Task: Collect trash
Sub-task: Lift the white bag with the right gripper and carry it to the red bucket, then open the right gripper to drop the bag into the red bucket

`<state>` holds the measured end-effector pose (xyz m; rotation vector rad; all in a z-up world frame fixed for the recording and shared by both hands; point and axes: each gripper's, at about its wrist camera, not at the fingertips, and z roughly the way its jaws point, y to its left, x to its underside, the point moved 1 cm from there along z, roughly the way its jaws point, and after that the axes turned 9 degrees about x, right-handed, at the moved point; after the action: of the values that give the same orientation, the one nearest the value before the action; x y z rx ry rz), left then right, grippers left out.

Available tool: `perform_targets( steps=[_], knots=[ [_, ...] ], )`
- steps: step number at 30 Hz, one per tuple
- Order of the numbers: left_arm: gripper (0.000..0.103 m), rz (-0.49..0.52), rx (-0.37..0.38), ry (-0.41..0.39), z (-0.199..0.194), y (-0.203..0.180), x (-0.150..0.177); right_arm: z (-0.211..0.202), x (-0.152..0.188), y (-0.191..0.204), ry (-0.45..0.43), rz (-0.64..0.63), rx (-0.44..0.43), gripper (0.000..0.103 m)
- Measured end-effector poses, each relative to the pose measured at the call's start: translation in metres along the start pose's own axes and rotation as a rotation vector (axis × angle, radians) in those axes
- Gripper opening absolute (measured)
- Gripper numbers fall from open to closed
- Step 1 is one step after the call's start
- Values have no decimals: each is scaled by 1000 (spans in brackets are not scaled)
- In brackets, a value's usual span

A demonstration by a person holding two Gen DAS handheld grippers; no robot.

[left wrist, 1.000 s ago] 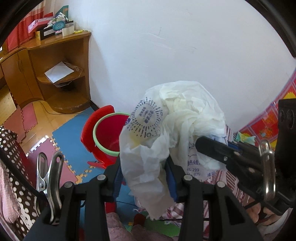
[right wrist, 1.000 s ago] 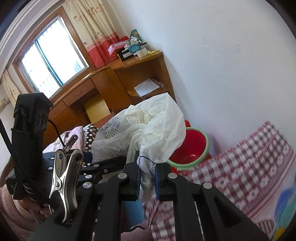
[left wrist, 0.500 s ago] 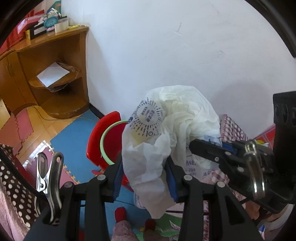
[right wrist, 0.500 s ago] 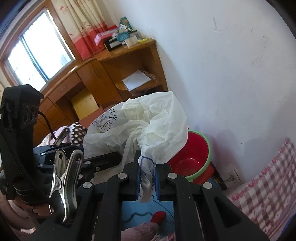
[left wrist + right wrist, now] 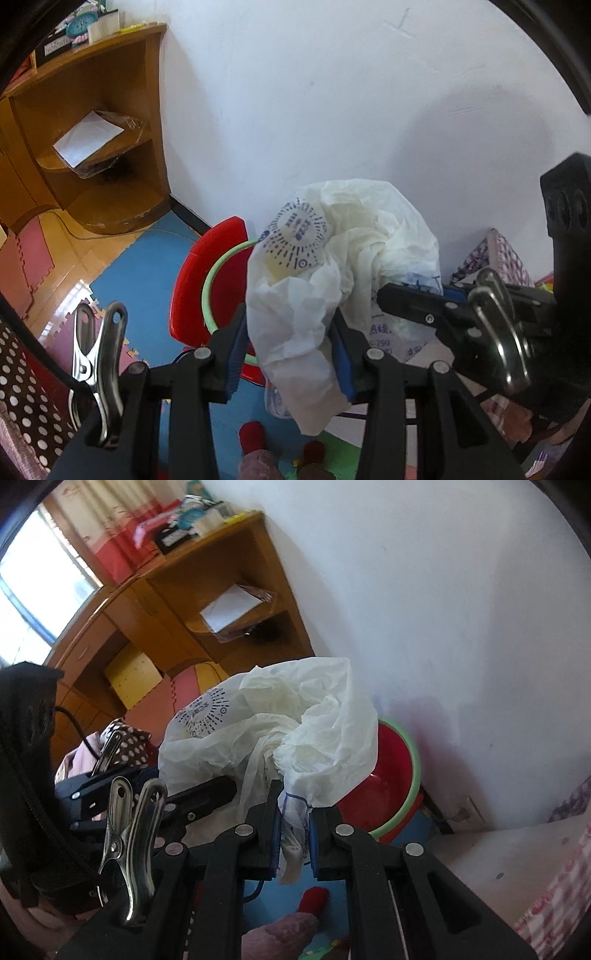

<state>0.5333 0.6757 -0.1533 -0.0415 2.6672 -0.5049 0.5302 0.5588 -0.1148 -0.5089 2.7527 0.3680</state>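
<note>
here, left gripper (image 5: 288, 354) and right gripper (image 5: 293, 840) jaws each pinch the bag (image 5: 332, 266); best centred over the bin (image 5: 391, 779) at far right before release.

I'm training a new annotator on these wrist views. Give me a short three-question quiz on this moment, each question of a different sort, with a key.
1. True or false: both grippers are clamped on the white plastic bag.
2. Multiple choice: the rim of the red bin is (a) green, (b) black, (c) yellow.
3. In a few words: what lies on the middle shelf of the wooden corner unit?

Key
1. True: the left gripper pinches a thick fold, and the right gripper a thin one.
2. a
3. White paper in a clear wrapper.
</note>
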Motion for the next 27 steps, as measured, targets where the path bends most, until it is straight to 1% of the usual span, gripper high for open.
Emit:
perform_targets(
  steps=[3, 6, 10, 17, 23, 27],
  knots=[
    [43, -9, 6, 12, 15, 8, -2, 19, -5, -8, 28, 19, 21, 13],
    [43, -9, 3, 34, 34, 13, -1, 40, -12, -8, 63, 3, 40, 13],
    [43, 4, -3, 56, 56, 17, -1, 62, -11, -18, 108, 3, 73, 13],
    [43, 8, -9, 78, 82, 21, -4, 86, -13, -32, 150, 44, 82, 13],
    [43, 2, -14, 102, 101, 29, -5, 106, -22, -35, 177, 52, 100, 13],
    [43, -4, -27, 127, 114, 33, -6, 114, -22, -35, 192, 58, 112, 13]
  ],
)
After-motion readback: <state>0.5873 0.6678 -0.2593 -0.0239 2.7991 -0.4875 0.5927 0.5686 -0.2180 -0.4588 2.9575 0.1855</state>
